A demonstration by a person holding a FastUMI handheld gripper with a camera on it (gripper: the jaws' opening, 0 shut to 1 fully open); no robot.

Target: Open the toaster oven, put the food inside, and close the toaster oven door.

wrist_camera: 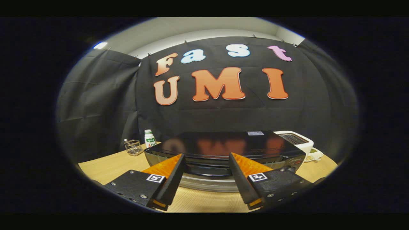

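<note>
A black toaster oven (223, 145) with a glossy top stands on the wooden table (105, 167), just ahead of my fingers. Its door is closed, and the door handle (207, 171) runs across the front between my two fingertips. My gripper (206, 159) is open, the fingers spread to either side of the handle's middle and touching nothing that I can see. The control knobs (295, 163) sit at the oven's right end. No food is visible near the fingers.
Left of the oven stand a wire basket (133, 147) and a white bottle with a green label (149, 139). Behind the oven's right side is a white toaster (297, 140) and a small white dish (314, 155). Bare table lies in front.
</note>
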